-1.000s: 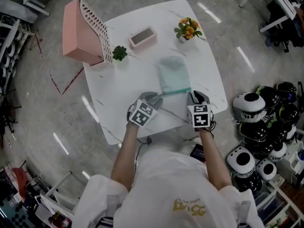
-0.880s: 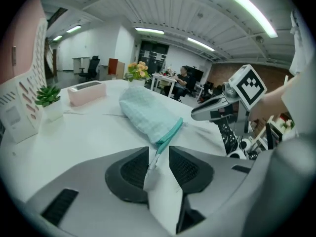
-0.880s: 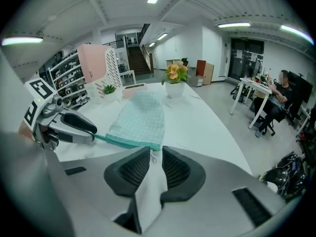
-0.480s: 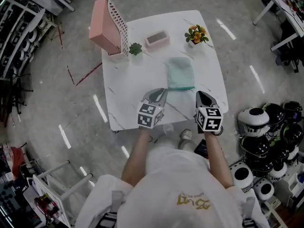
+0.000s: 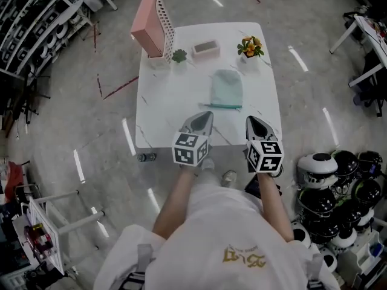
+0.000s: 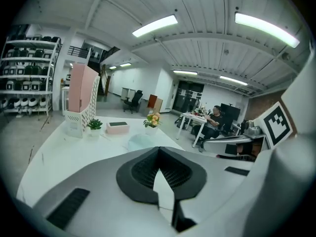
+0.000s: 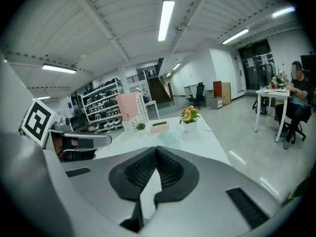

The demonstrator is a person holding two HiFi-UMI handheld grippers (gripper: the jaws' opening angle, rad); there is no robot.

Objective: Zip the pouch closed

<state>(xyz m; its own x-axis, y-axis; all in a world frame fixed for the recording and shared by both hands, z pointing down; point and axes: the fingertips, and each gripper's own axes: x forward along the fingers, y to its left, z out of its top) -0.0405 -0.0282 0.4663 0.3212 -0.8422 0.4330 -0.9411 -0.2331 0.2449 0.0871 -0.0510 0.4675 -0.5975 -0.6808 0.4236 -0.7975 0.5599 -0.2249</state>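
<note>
The pale green pouch [image 5: 227,88] lies flat on the white table [image 5: 163,101], its zipper edge towards me. It also shows small and far in the left gripper view [image 6: 140,142] and in the right gripper view [image 7: 169,138]. My left gripper [image 5: 207,114] hangs above the table's near edge, well short of the pouch. Its jaws are closing, the pads [image 6: 170,169] meet, and nothing is between them. My right gripper [image 5: 250,120] is held beside it, shut and empty, its pads [image 7: 170,169] together.
At the table's far edge stand a pink file holder [image 5: 154,29], a small green plant [image 5: 179,55], a pink box [image 5: 205,48] and a pot of flowers [image 5: 251,46]. Black-and-white helmets [image 5: 338,180] lie on the floor at right. A person sits at a far desk [image 7: 296,90].
Both grippers have lifted up and back from the pouch's near edge and have gone from open to shut. The pouch stays on the table, now farther off in view.
</note>
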